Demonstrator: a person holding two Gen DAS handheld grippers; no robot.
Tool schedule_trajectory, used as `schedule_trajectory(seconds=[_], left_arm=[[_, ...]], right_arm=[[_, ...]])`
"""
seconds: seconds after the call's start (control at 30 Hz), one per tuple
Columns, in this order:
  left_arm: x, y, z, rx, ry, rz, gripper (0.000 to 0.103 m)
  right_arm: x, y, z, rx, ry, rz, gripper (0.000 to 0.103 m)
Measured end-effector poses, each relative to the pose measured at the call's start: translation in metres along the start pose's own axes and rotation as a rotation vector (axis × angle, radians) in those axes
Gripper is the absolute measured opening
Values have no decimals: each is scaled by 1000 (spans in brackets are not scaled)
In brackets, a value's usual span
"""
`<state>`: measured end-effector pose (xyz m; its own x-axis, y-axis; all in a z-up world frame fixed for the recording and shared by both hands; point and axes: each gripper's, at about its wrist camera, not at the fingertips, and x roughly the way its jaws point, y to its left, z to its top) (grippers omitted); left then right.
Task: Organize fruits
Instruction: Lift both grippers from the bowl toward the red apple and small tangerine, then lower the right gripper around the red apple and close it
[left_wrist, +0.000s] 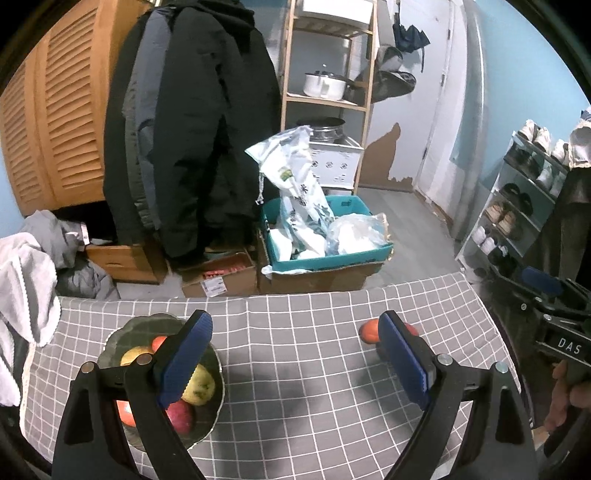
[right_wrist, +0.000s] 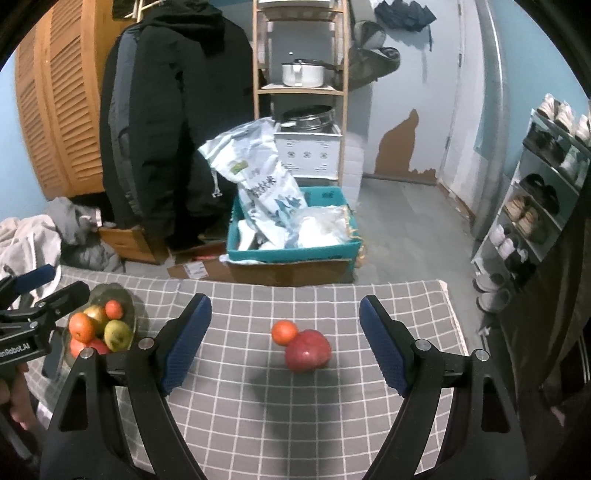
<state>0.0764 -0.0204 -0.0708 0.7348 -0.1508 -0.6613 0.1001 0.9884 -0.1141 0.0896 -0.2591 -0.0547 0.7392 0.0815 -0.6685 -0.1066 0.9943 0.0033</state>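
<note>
A dark glass bowl (left_wrist: 122, 341) (right_wrist: 127, 301) at the table's left holds several fruits: oranges, yellow-green apples (left_wrist: 199, 386) (right_wrist: 117, 334) and red ones. On the checked cloth lie a red apple (right_wrist: 307, 350) and a small orange (right_wrist: 284, 331), touching each other. My right gripper (right_wrist: 286, 341) is open above the cloth, the two fruits showing between its blue pads, untouched. My left gripper (left_wrist: 295, 360) is open too, its left finger over the bowl, its right finger hiding most of the orange (left_wrist: 370, 331). Each gripper shows at the edge of the other's view.
The table (left_wrist: 295, 424) carries a grey checked cloth whose far edge faces cardboard boxes and a teal crate (left_wrist: 325, 258) of bags on the floor. Dark coats (left_wrist: 188, 129) hang behind, laundry lies at left, a shoe rack (right_wrist: 535, 192) stands at right.
</note>
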Motion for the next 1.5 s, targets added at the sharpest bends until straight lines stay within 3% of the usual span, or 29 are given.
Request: schedule_trajectory(seconds=[0.27,1.13,1.5], left_arm=[[18,-14,-1,26,22,-3,92],[140,-14,-36,9,238,80,92],[179,-12,-52,-2,300,92,92]], right_arm=[[20,-16,-10,18,48,-17,81],[177,-28,-62,11,372,-32,81],[218,-28,-85,-13,457,-12,81]])
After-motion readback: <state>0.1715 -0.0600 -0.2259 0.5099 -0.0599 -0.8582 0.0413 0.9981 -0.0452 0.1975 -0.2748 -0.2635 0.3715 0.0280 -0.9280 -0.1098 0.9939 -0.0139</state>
